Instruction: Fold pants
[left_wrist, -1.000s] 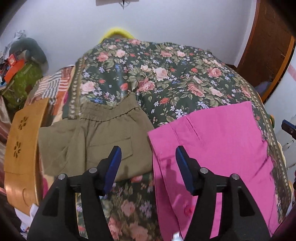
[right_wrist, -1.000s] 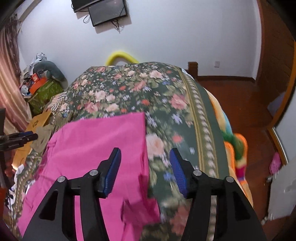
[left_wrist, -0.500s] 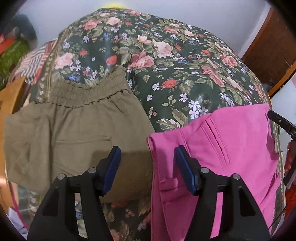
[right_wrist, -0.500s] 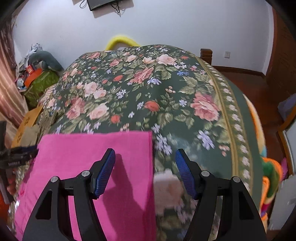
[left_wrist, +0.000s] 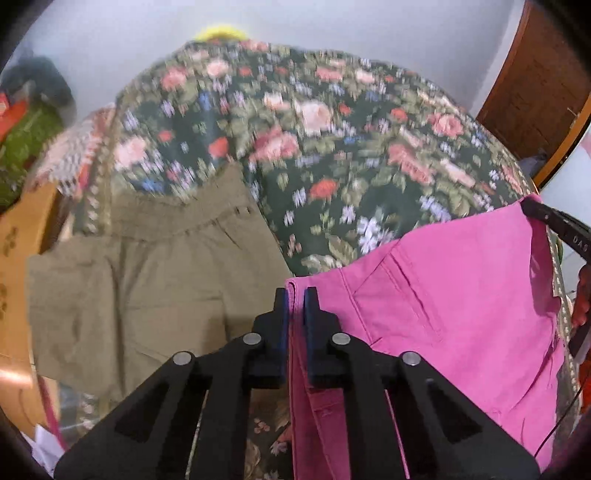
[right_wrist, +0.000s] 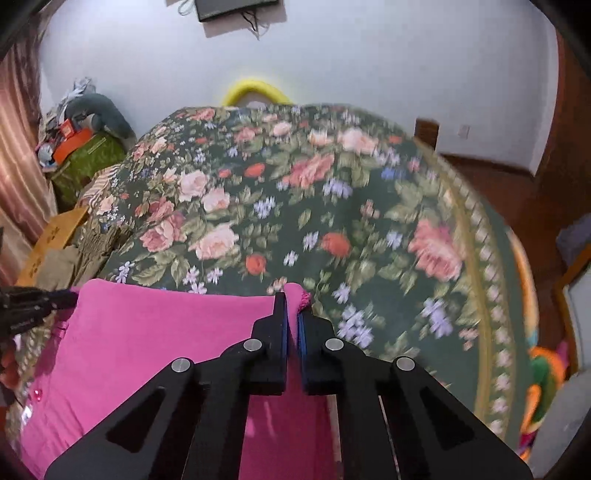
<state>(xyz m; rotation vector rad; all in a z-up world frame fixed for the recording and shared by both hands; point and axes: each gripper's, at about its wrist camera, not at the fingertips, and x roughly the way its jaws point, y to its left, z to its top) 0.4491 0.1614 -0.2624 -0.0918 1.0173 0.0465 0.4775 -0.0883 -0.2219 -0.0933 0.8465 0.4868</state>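
Observation:
Pink pants (left_wrist: 454, 295) lie folded flat on the floral bedspread (left_wrist: 332, 140). My left gripper (left_wrist: 294, 299) is shut on the pants' near-left corner, pink cloth pinched between its blue pads. In the right wrist view the same pink pants (right_wrist: 147, 339) spread to the left, and my right gripper (right_wrist: 292, 304) is shut on their far-right corner, a bunch of fabric poking up between the fingers. Each gripper shows in the other's view: the right gripper (left_wrist: 546, 221) at the pants' right corner, the left gripper (right_wrist: 33, 299) at their left edge.
Olive-green pants (left_wrist: 147, 280) lie folded left of the pink pair. A wooden headboard (left_wrist: 18, 258) borders the bed's left side, with clutter (right_wrist: 81, 136) beyond. A yellow hoop (right_wrist: 255, 88) stands behind the bed. A wooden door (left_wrist: 535, 85) and floor (right_wrist: 517, 206) are on the right.
Both grippers were open above the pink pants; both have now come down and shut on its corners, left on the left corner, right on the right corner.

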